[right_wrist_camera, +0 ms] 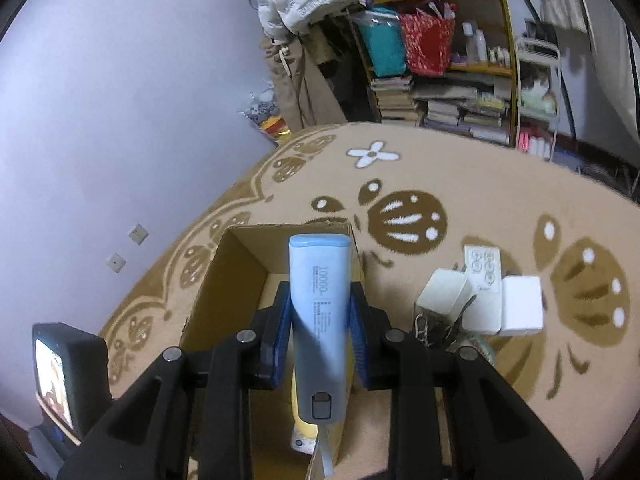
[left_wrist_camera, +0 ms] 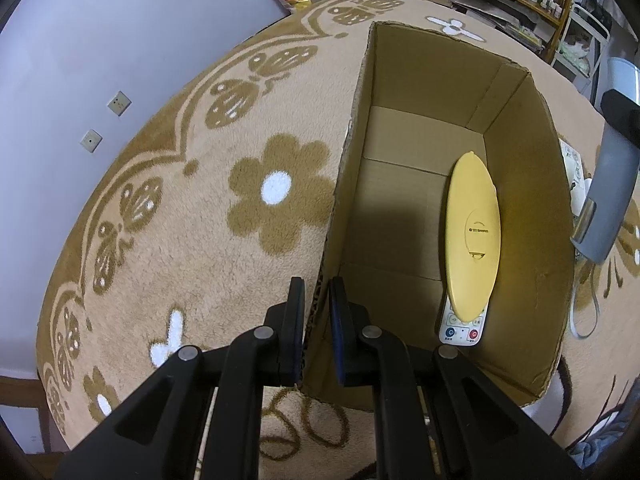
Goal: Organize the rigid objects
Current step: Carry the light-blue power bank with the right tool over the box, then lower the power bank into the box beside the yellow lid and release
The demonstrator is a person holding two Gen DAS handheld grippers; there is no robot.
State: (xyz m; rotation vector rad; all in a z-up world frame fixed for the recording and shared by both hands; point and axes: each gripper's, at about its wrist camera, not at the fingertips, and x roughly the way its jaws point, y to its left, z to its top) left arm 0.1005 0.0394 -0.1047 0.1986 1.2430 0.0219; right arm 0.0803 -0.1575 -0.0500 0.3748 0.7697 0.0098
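Observation:
An open cardboard box (left_wrist_camera: 400, 92) stands on the flowered carpet. My left gripper (left_wrist_camera: 318, 320) is shut on its near left wall, one finger inside and one outside. A yellow remote (left_wrist_camera: 474, 236) with a white button end lies along the box's right wall. My right gripper (right_wrist_camera: 320, 312) is shut on a light-blue power bank (right_wrist_camera: 320, 276), held lengthwise above the box (right_wrist_camera: 224, 276). Under it the yellow remote (right_wrist_camera: 304, 428) partly shows. The left wrist view catches the power bank (left_wrist_camera: 608, 200) beyond the box's right wall.
On the carpet right of the box lie two white chargers (right_wrist_camera: 444, 292) (right_wrist_camera: 522, 310) and a white remote (right_wrist_camera: 482, 280), with tangled cable beside them. A lilac wall (right_wrist_camera: 120, 120) runs along the left. Crowded shelves (right_wrist_camera: 440, 60) stand behind.

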